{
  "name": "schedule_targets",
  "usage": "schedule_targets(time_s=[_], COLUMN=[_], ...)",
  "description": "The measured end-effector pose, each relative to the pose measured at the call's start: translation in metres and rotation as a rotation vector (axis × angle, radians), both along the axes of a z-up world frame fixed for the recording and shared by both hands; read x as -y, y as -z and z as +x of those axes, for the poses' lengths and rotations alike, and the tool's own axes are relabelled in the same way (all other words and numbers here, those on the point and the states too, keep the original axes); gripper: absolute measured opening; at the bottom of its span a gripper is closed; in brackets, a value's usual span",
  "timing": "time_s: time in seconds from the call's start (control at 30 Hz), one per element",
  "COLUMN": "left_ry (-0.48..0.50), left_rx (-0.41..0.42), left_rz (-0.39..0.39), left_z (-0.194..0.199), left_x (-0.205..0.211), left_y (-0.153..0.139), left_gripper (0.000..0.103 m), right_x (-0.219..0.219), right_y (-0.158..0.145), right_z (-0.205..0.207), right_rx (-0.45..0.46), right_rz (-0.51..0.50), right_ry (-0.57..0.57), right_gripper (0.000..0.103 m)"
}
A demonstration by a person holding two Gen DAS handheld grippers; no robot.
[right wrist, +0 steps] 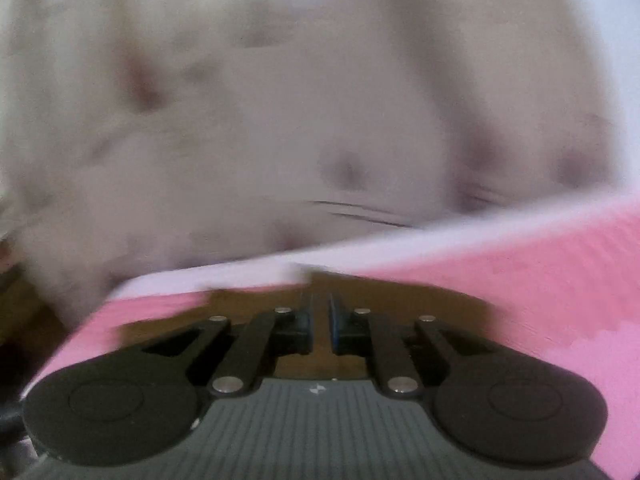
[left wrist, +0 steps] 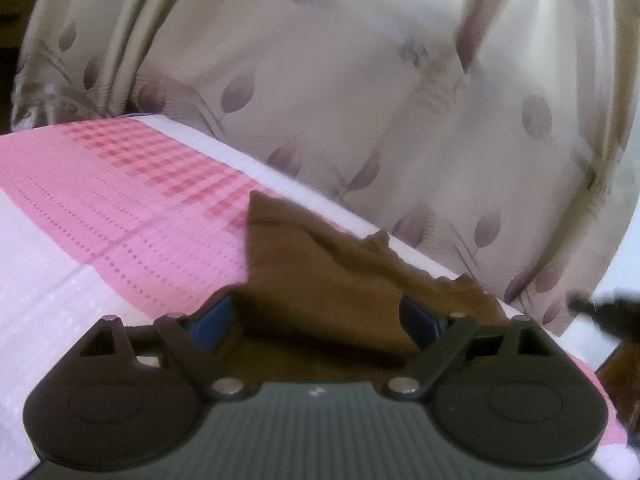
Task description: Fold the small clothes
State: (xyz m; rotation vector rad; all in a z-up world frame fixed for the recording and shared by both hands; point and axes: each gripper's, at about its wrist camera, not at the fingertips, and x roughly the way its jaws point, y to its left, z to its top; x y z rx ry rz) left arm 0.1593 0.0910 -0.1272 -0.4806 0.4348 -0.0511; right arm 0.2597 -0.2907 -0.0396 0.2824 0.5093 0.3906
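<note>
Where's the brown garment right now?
Left wrist view: the brown garment lies on the pink checked cover, between the left gripper fingers, near the curtain-side edge.

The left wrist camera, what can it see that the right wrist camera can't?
Only the left view shows the red checked patch on the bed cover, sharp leaf prints on the curtain, and wide-open left tongs around the crumpled brown cloth. Only the right view shows the right tongs, nearly together, all blurred. Both show brown cloth, pink bed cover and pale curtain.

Black gripper (left wrist: 316,316), blue pads, ribbed grey body.
</note>
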Motion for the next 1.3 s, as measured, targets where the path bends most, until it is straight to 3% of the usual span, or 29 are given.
schedule_targets(time_s=[0.13, 0.23, 0.37, 0.53, 0.57, 0.6, 0.77, 0.9, 0.97, 1.07, 1.2, 1.3], left_ry=[-0.03, -0.052, -0.058, -0.06, -0.06, -0.061, -0.061, -0.07, -0.075, -0.095, -0.118, -0.128], left_rx=[-0.053, -0.06, -0.047, -0.031, -0.03, -0.028, -0.02, -0.021, -0.021, -0.025, -0.03, -0.033], left_rz=[-0.074, -0.138, -0.144, -0.178, -0.183, -0.189, -0.203, -0.205, -0.204, -0.206, -0.185, -0.185], left_z=[0.003, 0.0, -0.003, -0.005, -0.005, -0.005, -0.007, -0.009, -0.009, -0.01, -0.013, -0.014], left_x=[-0.011, -0.02, -0.019, -0.023, -0.023, -0.024, -0.026, -0.026, -0.026, -0.028, -0.026, -0.027], left_y=[0.008, 0.014, 0.015, 0.018, 0.018, 0.019, 0.019, 0.019, 0.018, 0.018, 0.017, 0.017], left_gripper=[0.091, 0.091, 0.091, 0.091, 0.091, 0.091, 0.091, 0.091, 0.091, 0.091, 0.091, 0.091], right_x=[-0.113, -0.195, -0.276, -0.337, -0.343, -0.345, -0.317, -0.292, -0.292, -0.288, -0.292, -0.256], right_y=[-0.025, -0.016, 0.011, 0.038, 0.044, 0.046, 0.048, 0.065, 0.077, 0.079, 0.083, 0.066], right_z=[0.046, 0.074, 0.097, 0.102, 0.099, 0.102, 0.129, 0.156, 0.167, 0.173, 0.179, 0.182], right_rx=[0.028, 0.044, 0.054, 0.047, 0.06, 0.057, 0.026, -0.117, -0.21, -0.216, -0.197, -0.174], right_rz=[-0.112, -0.261, -0.4, -0.532, -0.578, -0.586, -0.415, -0.172, -0.135, -0.087, -0.105, 0.055], right_ry=[-0.373, -0.532, -0.66, -0.762, -0.749, -0.738, -0.584, -0.528, -0.531, -0.512, -0.467, -0.348], right_gripper=[0.018, 0.023, 0.026, 0.029, 0.022, 0.005, 0.004, 0.005, 0.003, 0.003, 0.0, 0.017])
